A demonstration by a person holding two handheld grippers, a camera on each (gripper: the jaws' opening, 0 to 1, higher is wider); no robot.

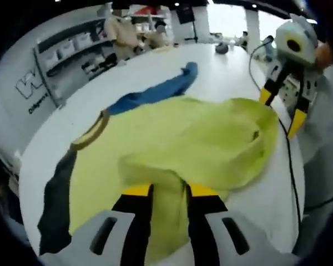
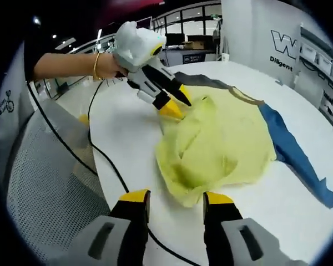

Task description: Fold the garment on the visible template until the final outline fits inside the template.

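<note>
The garment, a yellow-green top with a blue sleeve and a dark grey sleeve, lies crumpled on a white table in a large room with shelving along the far wall. In the left gripper view, the left gripper has its jaws closed on a raised fold of the yellow fabric at the near edge of the heap. The blue sleeve trails off toward the far side of the table and the grey sleeve lies at the left. The right gripper hovers just beside the opposite edge of the cloth, its jaws apart and holding nothing. A black cable runs across the tabletop near it. A person's hand, a gold bangle at the wrist, grips the left tool.
</note>
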